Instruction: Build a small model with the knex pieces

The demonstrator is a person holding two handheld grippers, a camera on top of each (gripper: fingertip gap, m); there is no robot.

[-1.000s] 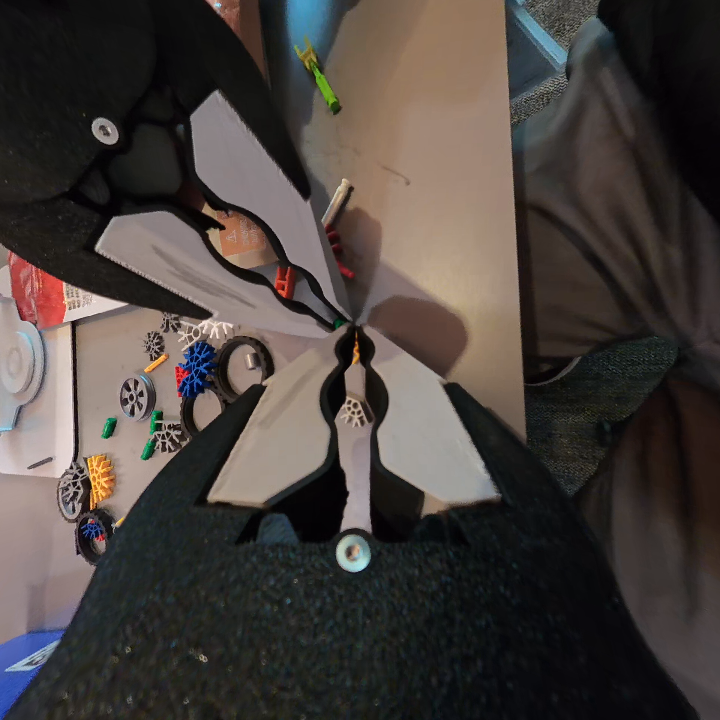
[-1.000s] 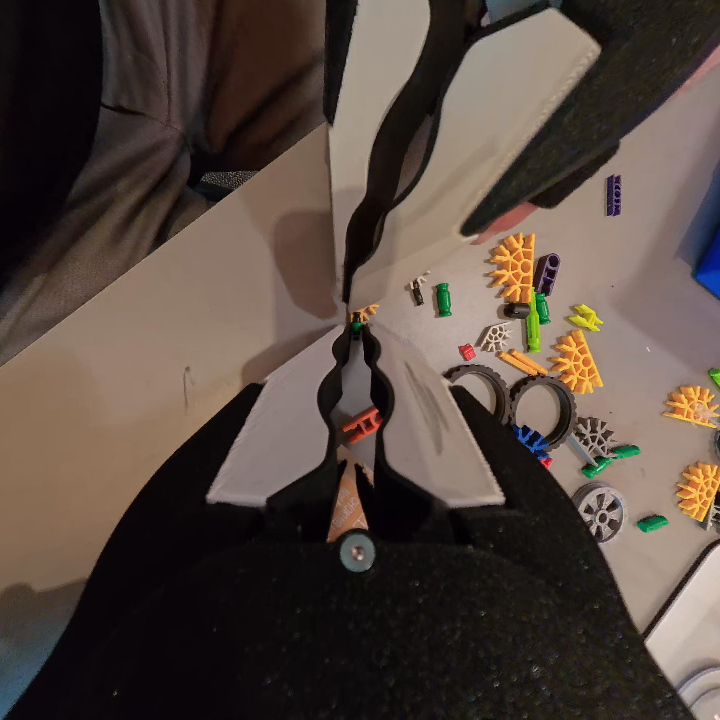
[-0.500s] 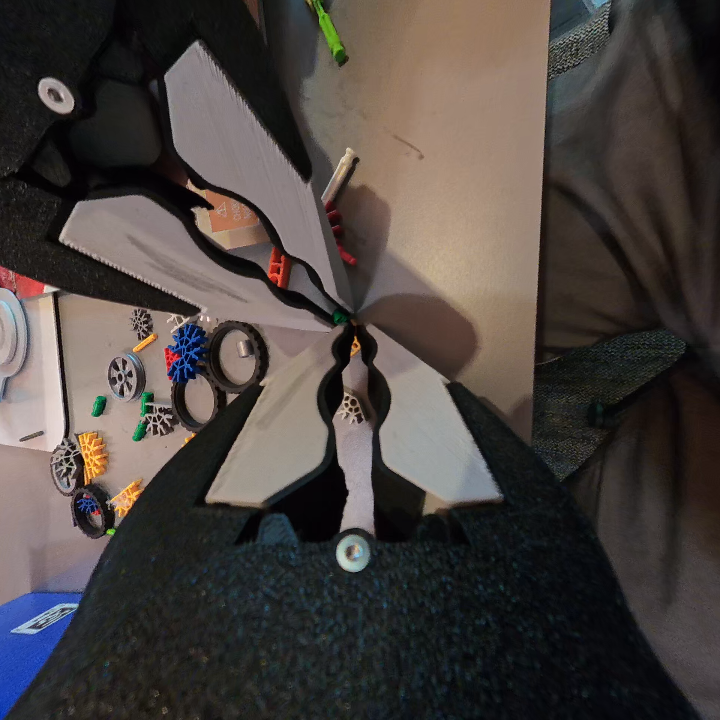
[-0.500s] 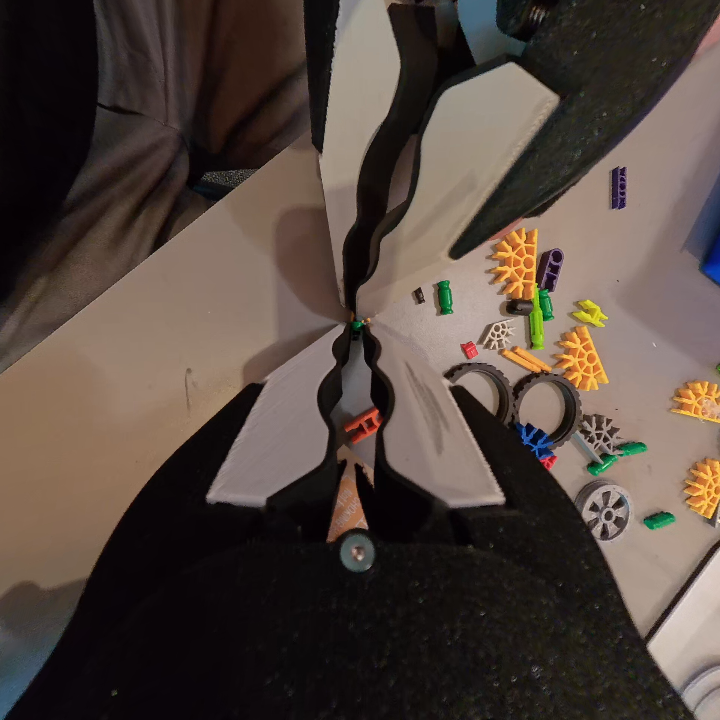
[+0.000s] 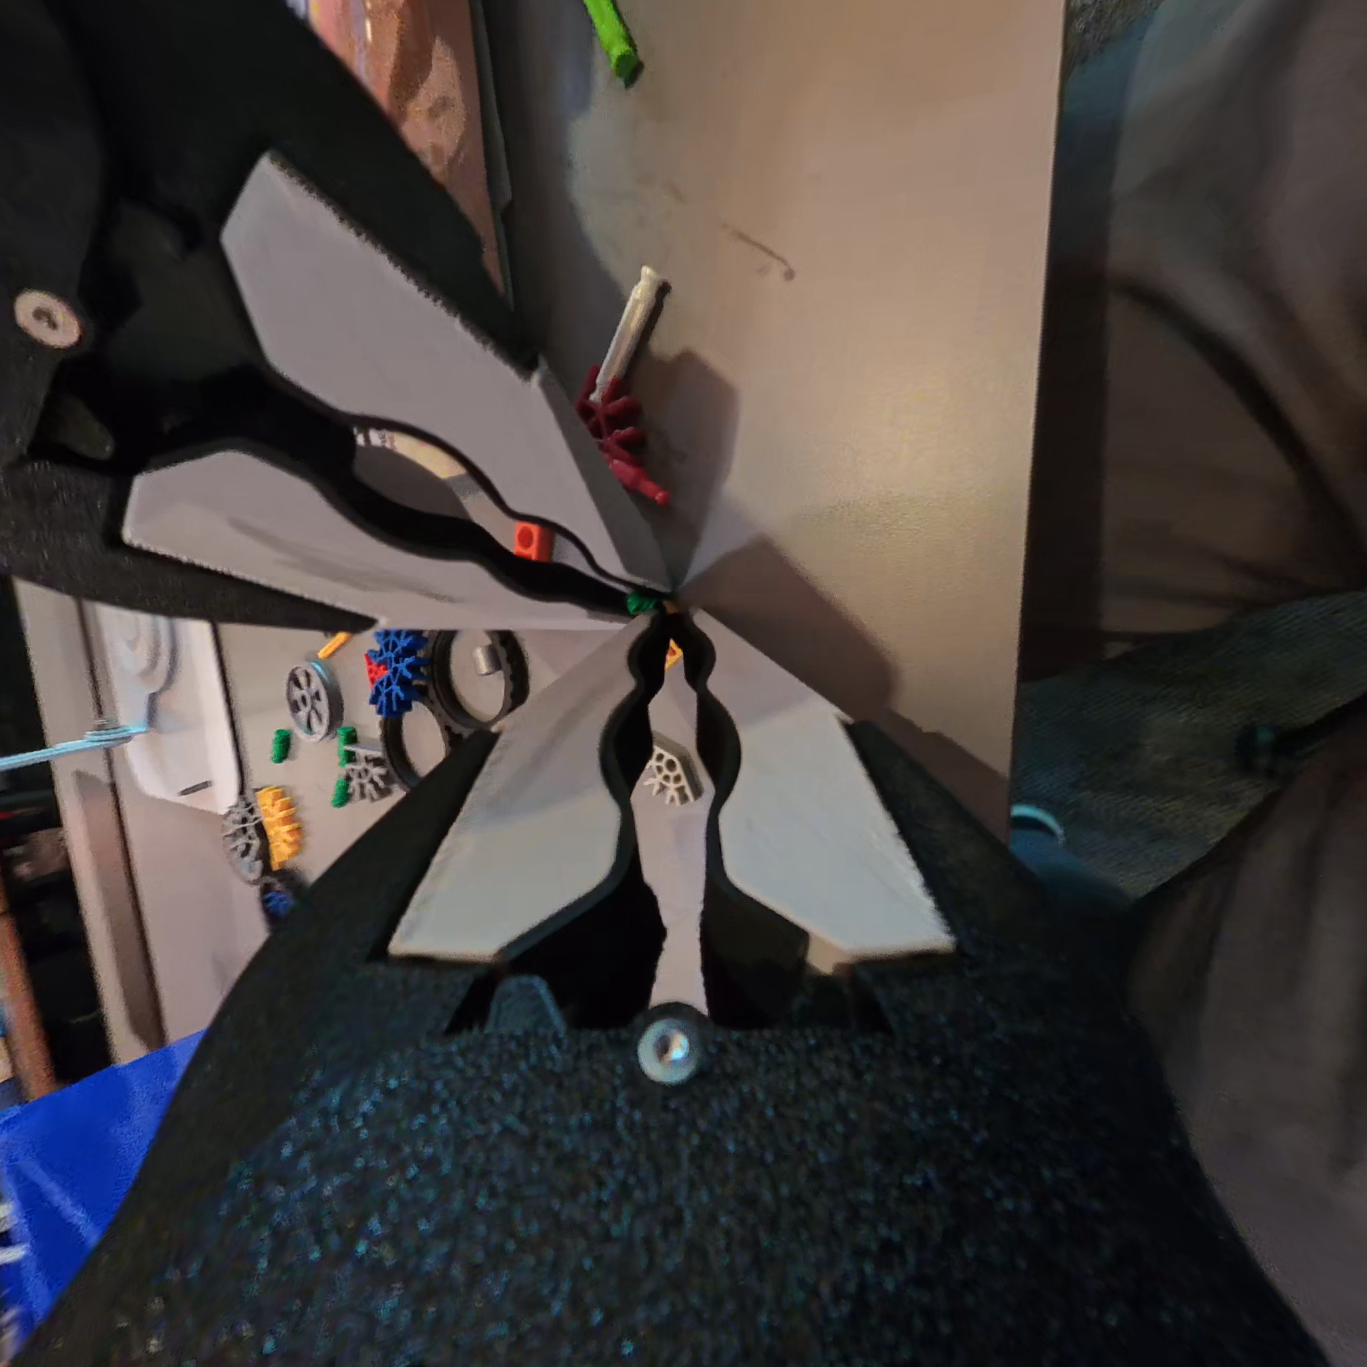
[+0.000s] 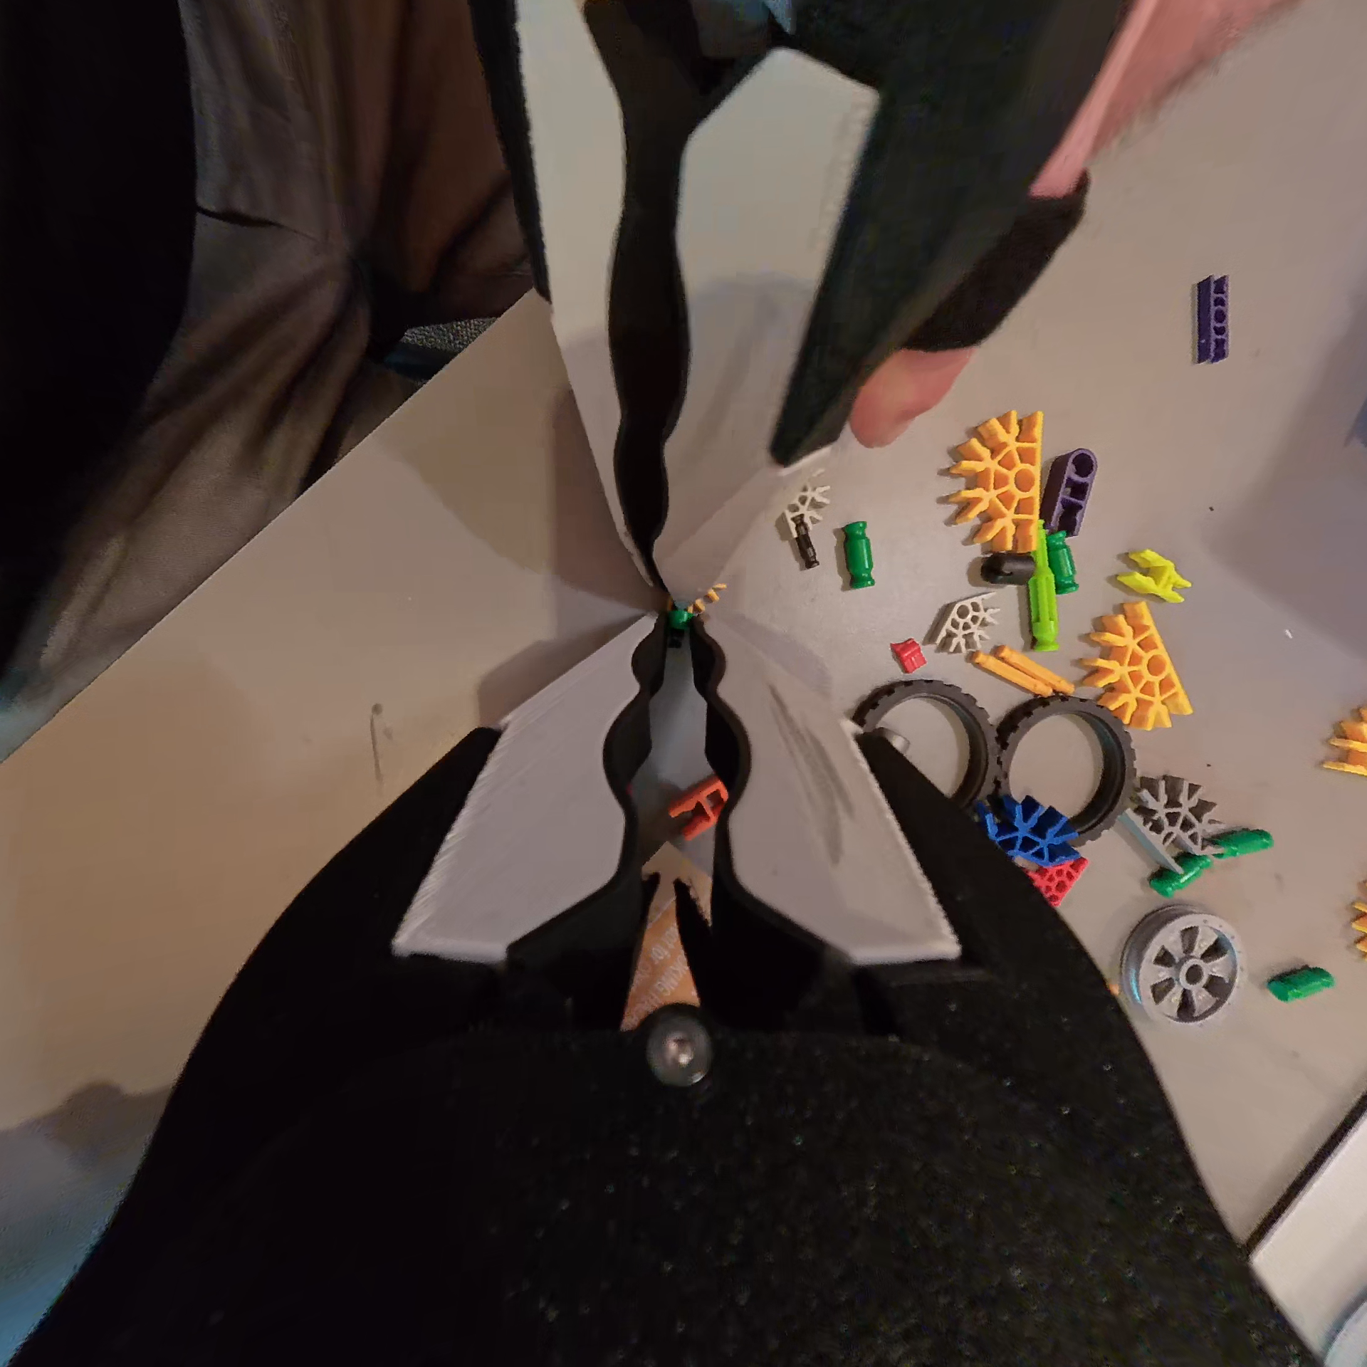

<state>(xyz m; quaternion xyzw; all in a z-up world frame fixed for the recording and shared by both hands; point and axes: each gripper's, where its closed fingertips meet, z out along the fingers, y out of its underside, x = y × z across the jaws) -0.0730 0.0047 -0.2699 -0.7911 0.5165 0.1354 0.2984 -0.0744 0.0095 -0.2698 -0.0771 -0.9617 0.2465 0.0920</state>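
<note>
My left gripper [image 5: 669, 618] is shut on a small yellow connector [image 5: 672, 652], held above the table near its edge. My right gripper [image 6: 677, 621] is shut on a short green rod [image 6: 677, 615]. The two grippers meet tip to tip, and the green rod [image 5: 640, 603] touches the yellow connector [image 6: 706, 595]. In the left wrist view the right gripper [image 5: 651, 595] comes in from the upper left. In the right wrist view the left gripper [image 6: 658, 573] comes down from above, with a person's fingers [image 6: 910, 392] on its handle.
Loose pieces lie on the grey table [image 6: 333, 666]: yellow connectors [image 6: 1002, 481], two black tyres [image 6: 1065, 762], a grey wheel [image 6: 1183, 969], a blue connector [image 6: 1028, 828], green rods, and a dark red connector on a white rod [image 5: 621, 436]. The table edge [image 5: 1035, 444] borders a person's clothing.
The two grippers stay tip to tip while both turn. In the right wrist view the left gripper has swung more upright, and the yellow connector's end shows again beside the green rod.
</note>
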